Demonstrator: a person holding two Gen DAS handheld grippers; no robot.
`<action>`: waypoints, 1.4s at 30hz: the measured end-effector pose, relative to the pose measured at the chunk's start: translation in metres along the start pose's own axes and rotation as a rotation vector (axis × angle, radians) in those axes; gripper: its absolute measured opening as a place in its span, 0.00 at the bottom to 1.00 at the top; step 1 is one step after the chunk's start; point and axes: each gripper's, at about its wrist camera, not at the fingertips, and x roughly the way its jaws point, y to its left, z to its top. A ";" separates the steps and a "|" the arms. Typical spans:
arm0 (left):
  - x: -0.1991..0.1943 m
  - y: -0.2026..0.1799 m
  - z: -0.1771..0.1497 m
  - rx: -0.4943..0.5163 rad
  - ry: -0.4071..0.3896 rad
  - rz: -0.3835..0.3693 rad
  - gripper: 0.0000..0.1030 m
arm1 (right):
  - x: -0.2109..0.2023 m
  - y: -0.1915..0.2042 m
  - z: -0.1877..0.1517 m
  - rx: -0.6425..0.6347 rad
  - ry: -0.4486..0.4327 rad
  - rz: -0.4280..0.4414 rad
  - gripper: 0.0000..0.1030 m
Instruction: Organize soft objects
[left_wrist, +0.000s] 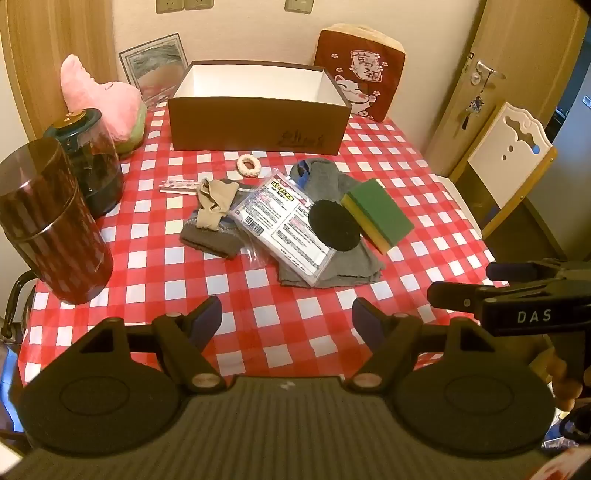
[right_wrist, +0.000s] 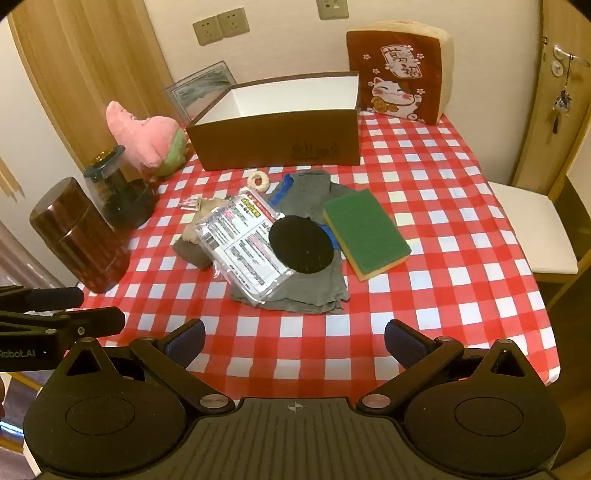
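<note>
both grippers, left (left_wrist: 286, 317) & right (right_wrist: 294, 338), jaws wide, nothing held. two canisters (left_wrist: 55, 225) stand left of soft pile; box (left_wrist: 258, 122) behind; sponge (right_wrist: 367, 232) overlaps cloth (right_wrist: 314, 291).

A grey cloth (right_wrist: 317, 291) lies crumpled flat at the middle of the worktop (right_wrist: 461, 258). On it rest a plastic-wrapped packet (right_wrist: 240, 243), a black round pad (right_wrist: 301, 243) and, towards the right edge, a green-and-yellow sponge (right_wrist: 365, 232). A beige stocking (left_wrist: 212, 206) drapes over a grey sock (left_wrist: 208, 243) left of the packet. A small white ring (left_wrist: 248, 165) lies just before the open brown box (left_wrist: 258, 118) at the far edge.
</note>
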 end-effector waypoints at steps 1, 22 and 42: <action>0.000 0.000 0.000 0.000 -0.002 0.000 0.74 | 0.000 0.000 0.000 0.001 0.000 0.001 1.00; 0.001 0.001 -0.002 0.005 -0.001 -0.001 0.74 | 0.001 0.000 0.003 0.005 -0.003 0.000 1.00; 0.004 0.001 -0.001 0.005 0.002 0.001 0.74 | -0.001 -0.001 0.006 0.005 -0.010 0.002 1.00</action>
